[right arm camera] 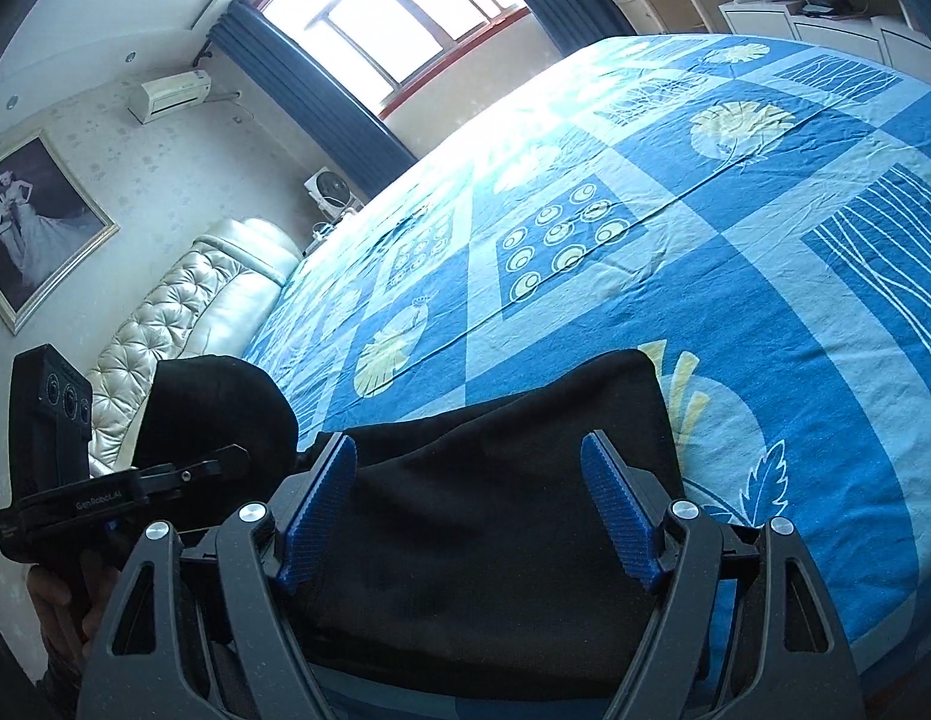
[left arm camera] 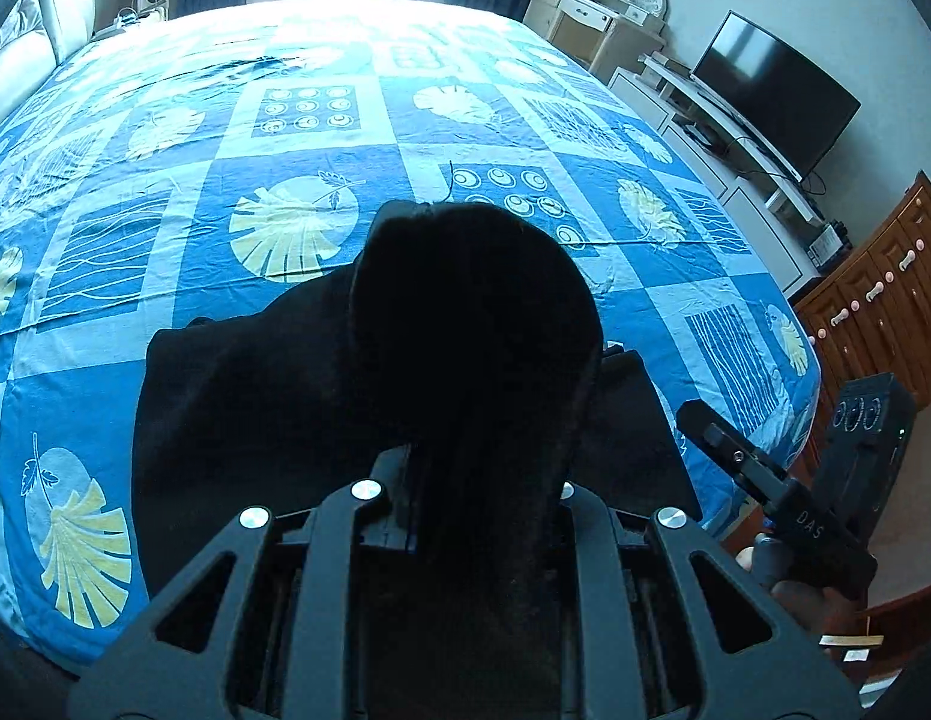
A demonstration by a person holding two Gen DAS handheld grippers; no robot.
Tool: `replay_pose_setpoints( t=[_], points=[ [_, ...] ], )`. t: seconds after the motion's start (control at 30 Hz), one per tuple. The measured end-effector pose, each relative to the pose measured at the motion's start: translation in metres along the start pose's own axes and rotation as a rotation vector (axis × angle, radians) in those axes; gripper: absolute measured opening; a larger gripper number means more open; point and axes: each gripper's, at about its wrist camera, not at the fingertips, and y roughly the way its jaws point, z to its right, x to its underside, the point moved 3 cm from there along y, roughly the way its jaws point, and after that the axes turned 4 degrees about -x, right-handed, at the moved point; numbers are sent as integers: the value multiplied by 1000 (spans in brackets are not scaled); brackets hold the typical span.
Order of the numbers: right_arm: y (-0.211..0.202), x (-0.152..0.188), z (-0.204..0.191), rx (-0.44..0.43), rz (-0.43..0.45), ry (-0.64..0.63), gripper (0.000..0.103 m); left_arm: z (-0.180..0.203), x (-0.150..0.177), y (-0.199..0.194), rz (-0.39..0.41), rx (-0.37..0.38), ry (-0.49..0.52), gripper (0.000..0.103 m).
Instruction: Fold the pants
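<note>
The black pants [left arm camera: 273, 396] lie on the near part of the blue patterned bed sheet [left arm camera: 321, 138]. My left gripper [left arm camera: 459, 468] is shut on the pants and holds a bunch of black cloth lifted in front of its camera. In the right wrist view the pants [right arm camera: 501, 516] lie flat under my right gripper [right arm camera: 471, 480], whose blue pads [right arm camera: 621, 516] stand wide apart over the cloth, holding nothing. The left gripper with its lifted cloth [right arm camera: 219, 414] shows at the left of that view. The right gripper's body [left arm camera: 783, 492] shows at the lower right of the left wrist view.
A white tufted headboard [right arm camera: 183, 324] runs along the bed's left side. A TV [left arm camera: 777, 96] on a white stand, a dresser with mirror [left arm camera: 603, 6] and a brown cabinet [left arm camera: 885, 288] stand beyond the bed's right edge. A window [right arm camera: 393, 18] lies beyond the far edge.
</note>
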Motion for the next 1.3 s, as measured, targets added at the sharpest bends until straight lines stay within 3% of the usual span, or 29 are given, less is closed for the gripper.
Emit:
replay_pose_setpoints(
  t=[0.2, 0.37, 0.63, 1.0, 1.3],
  points=[
    [-10, -7, 18, 8, 26, 59, 77, 32, 12, 34, 6, -114, 81, 18],
    [-12, -7, 31, 17, 31, 98, 77, 42, 22, 54, 2, -163, 88, 18],
    [-11, -3, 45, 22, 38, 140, 77, 48, 32, 71, 14, -212, 121, 18],
    [-18, 6, 65, 67, 121, 155, 77, 51, 37, 78, 33, -233, 152, 19],
    [-18, 6, 72, 67, 125, 176, 77, 54, 39, 80, 48, -254, 171, 21]
  ],
)
